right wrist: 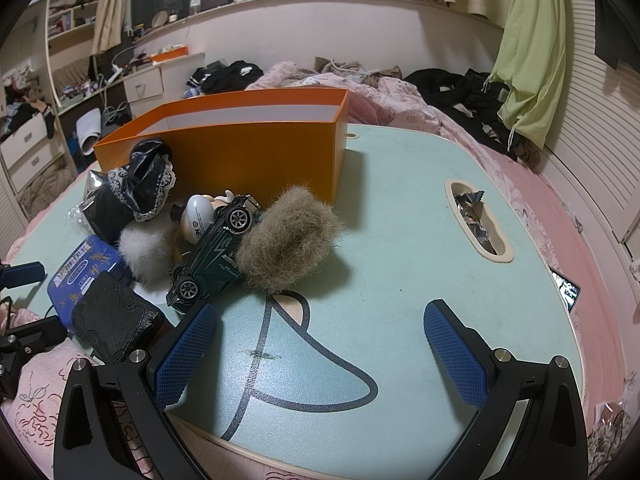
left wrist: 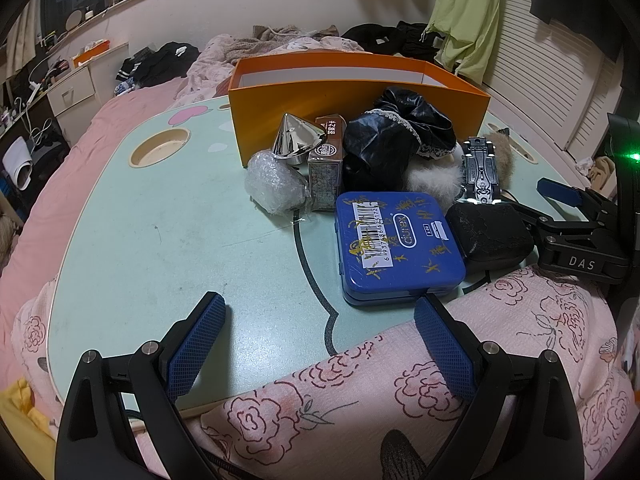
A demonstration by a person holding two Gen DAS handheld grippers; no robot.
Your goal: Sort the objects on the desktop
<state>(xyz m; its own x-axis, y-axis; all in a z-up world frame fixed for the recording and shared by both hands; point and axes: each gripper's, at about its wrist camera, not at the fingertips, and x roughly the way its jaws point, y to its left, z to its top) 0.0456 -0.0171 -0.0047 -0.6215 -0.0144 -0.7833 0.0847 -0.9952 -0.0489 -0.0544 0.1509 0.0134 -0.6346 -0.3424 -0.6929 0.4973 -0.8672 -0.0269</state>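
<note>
An orange box stands open at the back of the mint lap table. In front of it lies a pile: a blue tin, a black pouch, a silver cone, a bubble-wrapped lump, a brown carton, a black lace-trimmed bag, a dark green toy car, and brown and white fur puffs. My left gripper hovers open before the tin. My right gripper is open, its left finger near the car.
The table rests on a pink bed with floral fabric at the near edge. A round cup recess sits at the table's left, a slot with foil wrappers at its right. Clothes lie on the bed behind.
</note>
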